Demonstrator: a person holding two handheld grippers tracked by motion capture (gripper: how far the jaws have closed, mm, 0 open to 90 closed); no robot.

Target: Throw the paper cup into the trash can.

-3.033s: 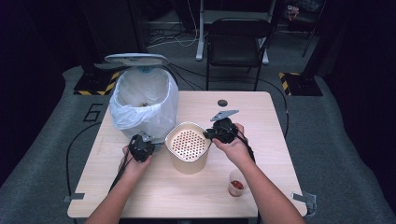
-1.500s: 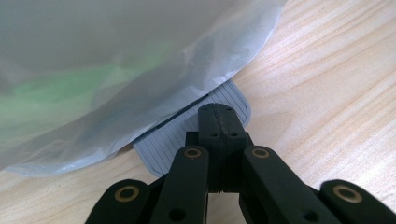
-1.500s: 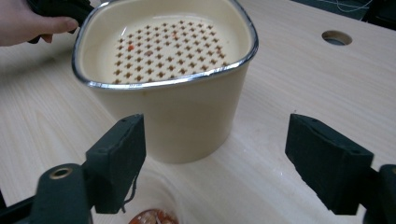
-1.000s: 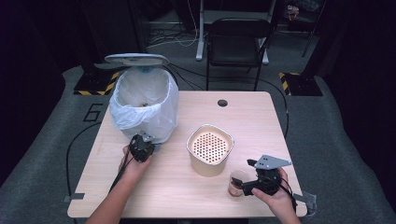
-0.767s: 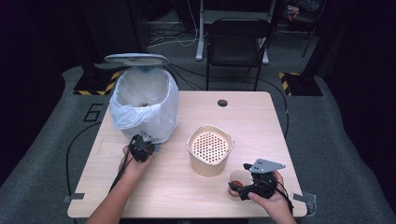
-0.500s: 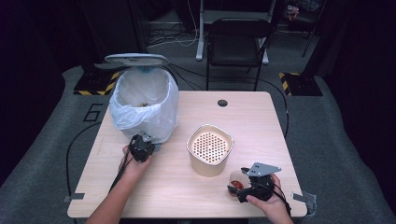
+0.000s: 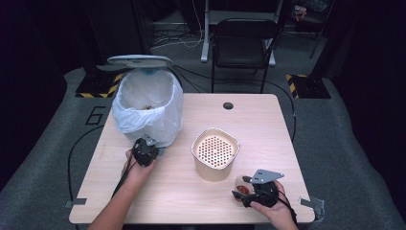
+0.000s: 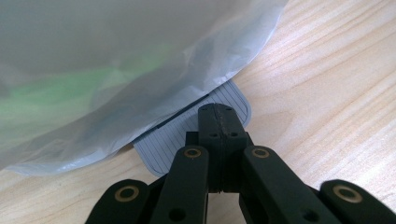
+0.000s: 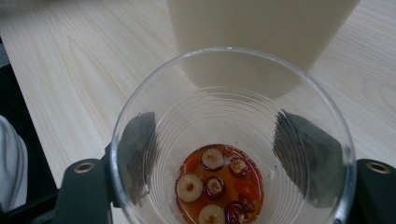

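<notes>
— What do you have in your right hand-held gripper (image 7: 245,190)?

— A clear plastic cup (image 9: 233,140). My jaws stand on both sides of its wall and they grasp it. The cup is upright on the worktop (image 7: 268,124), near the front right corner, just beside the beige container (image 7: 215,153). At the bottom of the cup there is a little orange liquid (image 9: 219,186) with some round slices of red fruit in it.

— And the beige container, what is inside?

— I cannot tell. It has a lid with many small holes, and this hides the inside. It stands in the middle of the worktop.

— What does your left hand-held gripper (image 8: 219,119) do?

— Its jaws are clenched together, with nothing between them. The tips are over a grey ribbed pedal (image 8: 180,135) at the foot of the bin (image 7: 148,110). The bin is at the back left, its lid is raised, and a white bag lines it. I see some small brown bits inside.
</notes>
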